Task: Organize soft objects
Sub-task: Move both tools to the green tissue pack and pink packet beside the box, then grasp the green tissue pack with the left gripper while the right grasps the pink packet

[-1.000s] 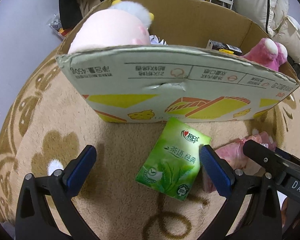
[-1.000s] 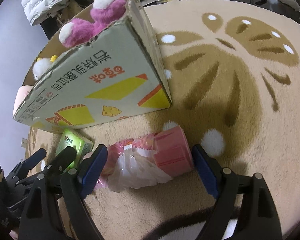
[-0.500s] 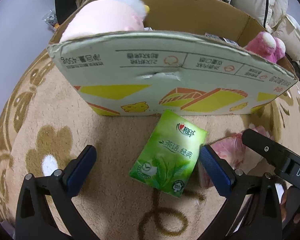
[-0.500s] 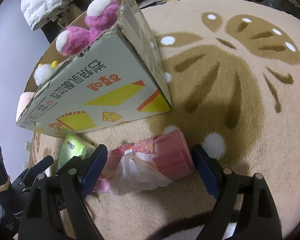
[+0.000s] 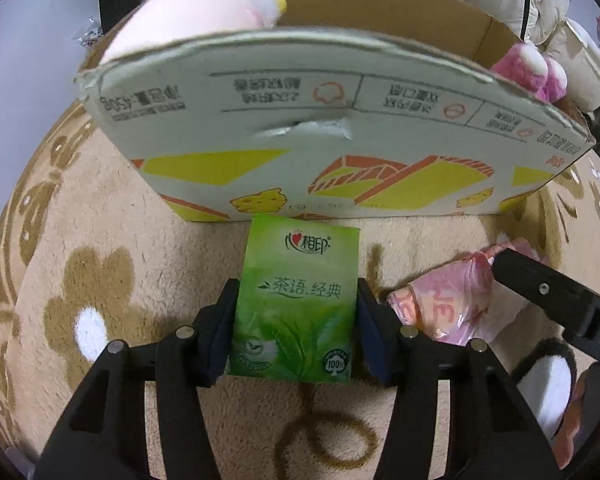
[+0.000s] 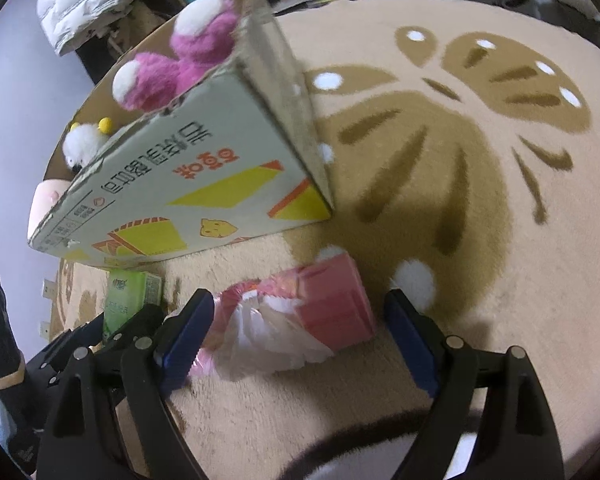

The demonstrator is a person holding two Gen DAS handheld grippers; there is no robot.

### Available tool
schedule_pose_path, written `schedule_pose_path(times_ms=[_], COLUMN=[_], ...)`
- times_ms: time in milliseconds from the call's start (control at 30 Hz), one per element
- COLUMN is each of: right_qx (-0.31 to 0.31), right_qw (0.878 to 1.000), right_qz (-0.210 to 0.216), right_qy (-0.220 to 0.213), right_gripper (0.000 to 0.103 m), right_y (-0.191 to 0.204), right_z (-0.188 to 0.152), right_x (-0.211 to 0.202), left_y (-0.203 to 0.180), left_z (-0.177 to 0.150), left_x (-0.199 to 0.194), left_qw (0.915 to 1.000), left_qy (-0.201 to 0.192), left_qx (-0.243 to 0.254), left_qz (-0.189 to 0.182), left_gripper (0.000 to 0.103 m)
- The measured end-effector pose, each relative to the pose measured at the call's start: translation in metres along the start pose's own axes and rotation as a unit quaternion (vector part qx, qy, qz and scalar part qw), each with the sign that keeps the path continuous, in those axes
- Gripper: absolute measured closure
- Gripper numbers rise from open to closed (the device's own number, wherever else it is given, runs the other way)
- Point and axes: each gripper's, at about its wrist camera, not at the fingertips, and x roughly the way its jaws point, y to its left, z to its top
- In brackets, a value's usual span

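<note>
Left gripper clamping the green tissue pack, lying just in front of the cardboard box. Right gripper gaping wide around the pink tissue pack, possibly touching one pad, near the box's corner.

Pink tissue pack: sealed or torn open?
Torn open: the pink plastic tissue pack has white tissue spilling from one end.
</note>
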Motion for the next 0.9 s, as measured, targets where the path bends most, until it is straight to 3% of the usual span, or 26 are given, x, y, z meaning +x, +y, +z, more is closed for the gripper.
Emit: schedule_pose_path(times_ms=[200,333,567,900], right_qx=[0.018,0.011,0.028,0.014], right_qw=[1.0,1.0,0.999,0.999], right_qz=[-0.011,0.001,0.02,-0.047], right_qy=[0.015,0.021,0.011,0.006], right_gripper=[0.012,0.021,0.021,0.009], right_y=[-0.004,0.002,0.01,0.053], right_z=[-0.008,-0.009,0.006,0.017], right_x=[-0.007,-0.003,0.014,0.046], left_y=[0.0,0.001,0.002,-0.007], left_z=[-0.001,-0.002,0.0,-0.002], left_x=[-0.007,-0.011,-0.014,-0.007], left_qw=[0.9999,0.9996,0.9992,0.9993], left_qy=[-0.006,-0.011,-0.015,-0.009], left_qx=[-0.011,-0.024,-0.028,-0.018], left_qz=[0.008,0.014,0.025,0.032], left_gripper=[0.05,0.05,0.05,0.05])
